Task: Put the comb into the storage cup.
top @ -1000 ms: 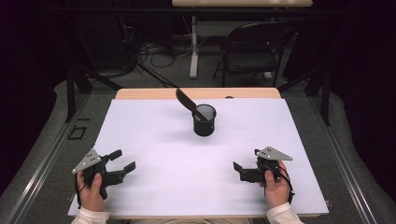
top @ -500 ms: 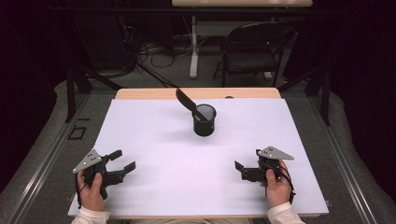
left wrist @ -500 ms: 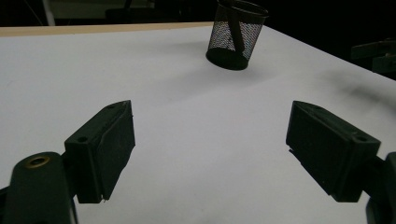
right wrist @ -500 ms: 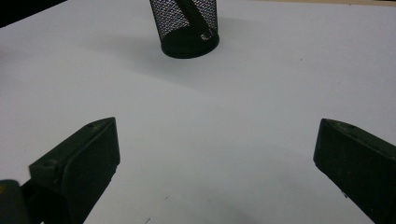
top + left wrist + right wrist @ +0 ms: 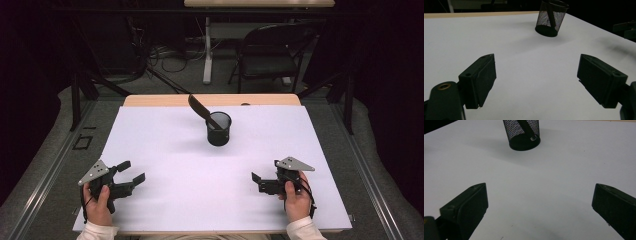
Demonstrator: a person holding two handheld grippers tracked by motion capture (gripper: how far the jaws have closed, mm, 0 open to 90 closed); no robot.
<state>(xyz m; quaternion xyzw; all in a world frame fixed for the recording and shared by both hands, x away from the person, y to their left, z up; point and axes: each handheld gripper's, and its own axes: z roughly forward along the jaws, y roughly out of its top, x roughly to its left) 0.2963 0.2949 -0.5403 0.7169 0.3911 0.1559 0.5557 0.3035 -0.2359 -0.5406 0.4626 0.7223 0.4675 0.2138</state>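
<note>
A black mesh cup [image 5: 219, 129] stands upright at the middle back of the white-covered table [image 5: 165, 150]. A dark flat utensil [image 5: 200, 107] leans out of it up and to the left. My left gripper [image 5: 131, 170] is held near the front left corner, open, with nothing between its jaws. My right gripper [image 5: 257, 183] is held near the front right, also open and empty. The left gripper view looks past its gripper [image 5: 536, 80] to the cup [image 5: 551, 18] far ahead. In the right gripper view the cup [image 5: 522, 133] stands beyond that gripper [image 5: 540, 212], the utensil's handle inside it.
A strip of bare wooden table edge [image 5: 150, 100] runs behind the white sheet. A dark chair [image 5: 270, 55] and cables on the floor lie beyond the table. The other gripper [image 5: 626, 28] shows at the right edge of the left gripper view.
</note>
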